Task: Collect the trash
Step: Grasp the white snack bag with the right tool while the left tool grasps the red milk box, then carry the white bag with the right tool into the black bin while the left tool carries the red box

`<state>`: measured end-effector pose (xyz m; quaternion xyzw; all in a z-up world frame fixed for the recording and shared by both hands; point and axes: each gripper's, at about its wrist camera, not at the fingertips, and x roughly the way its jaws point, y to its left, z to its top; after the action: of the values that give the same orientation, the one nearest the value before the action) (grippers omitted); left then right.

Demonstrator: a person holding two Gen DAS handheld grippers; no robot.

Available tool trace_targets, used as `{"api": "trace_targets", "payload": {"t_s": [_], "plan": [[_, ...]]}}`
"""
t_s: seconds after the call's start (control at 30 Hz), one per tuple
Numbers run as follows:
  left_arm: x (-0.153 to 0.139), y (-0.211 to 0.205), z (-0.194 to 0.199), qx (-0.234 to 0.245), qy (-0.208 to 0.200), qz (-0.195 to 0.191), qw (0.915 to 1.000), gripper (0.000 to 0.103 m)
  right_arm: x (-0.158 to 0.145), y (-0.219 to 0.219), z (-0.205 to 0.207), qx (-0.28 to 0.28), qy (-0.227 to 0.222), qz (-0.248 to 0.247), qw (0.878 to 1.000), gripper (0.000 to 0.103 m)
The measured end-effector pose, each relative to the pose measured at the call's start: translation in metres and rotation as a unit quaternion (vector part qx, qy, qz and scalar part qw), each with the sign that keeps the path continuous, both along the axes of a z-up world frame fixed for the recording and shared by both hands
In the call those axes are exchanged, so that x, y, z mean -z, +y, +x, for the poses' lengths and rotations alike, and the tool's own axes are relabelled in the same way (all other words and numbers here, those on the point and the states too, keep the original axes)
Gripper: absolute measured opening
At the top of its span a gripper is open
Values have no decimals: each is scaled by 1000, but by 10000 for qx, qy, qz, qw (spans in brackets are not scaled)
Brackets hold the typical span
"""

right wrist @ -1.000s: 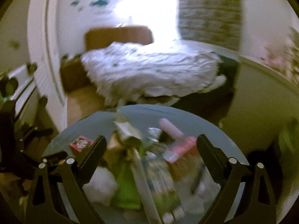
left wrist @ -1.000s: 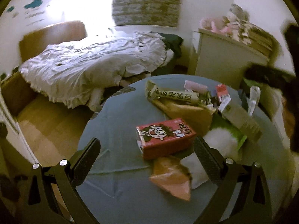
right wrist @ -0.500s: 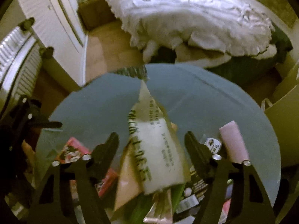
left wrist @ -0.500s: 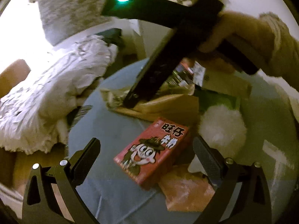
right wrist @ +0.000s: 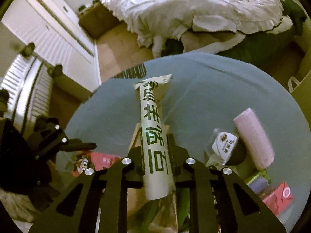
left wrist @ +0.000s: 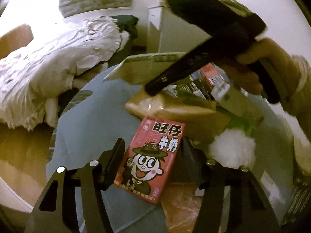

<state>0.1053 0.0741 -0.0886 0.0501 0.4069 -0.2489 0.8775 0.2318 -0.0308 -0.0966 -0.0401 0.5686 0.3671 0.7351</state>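
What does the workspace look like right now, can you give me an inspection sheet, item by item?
Surface: round pale blue table, trash heaped at its near side.
Job's things: red milk carton with cartoon face; long white wrapper with green lettering; tan paper bag; orange plastic wrapper.
Clutter: pink cylinder; white fluffy ball; small clear bottle.
Grippers: left gripper closing around the carton; right gripper closing, pads on the white wrapper.
Cables: nothing seen.
Surroundings: bed with rumpled white bedding, white louvred doors, wooden floor.
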Motion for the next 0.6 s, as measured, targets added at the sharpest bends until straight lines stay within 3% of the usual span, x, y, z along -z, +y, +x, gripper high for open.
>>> {"api": "trace_targets", "payload": {"t_s": [0.3,0.6], "plan": [[-37,-13,-19,-423,-343,-380,9978,52,-45,-65,-37,507,-314,1194,9910,14],[-53,-45,-34,-384,-343,-555,9971,52,-39,-128,-69,767,-278,1269,9886,17]]}}
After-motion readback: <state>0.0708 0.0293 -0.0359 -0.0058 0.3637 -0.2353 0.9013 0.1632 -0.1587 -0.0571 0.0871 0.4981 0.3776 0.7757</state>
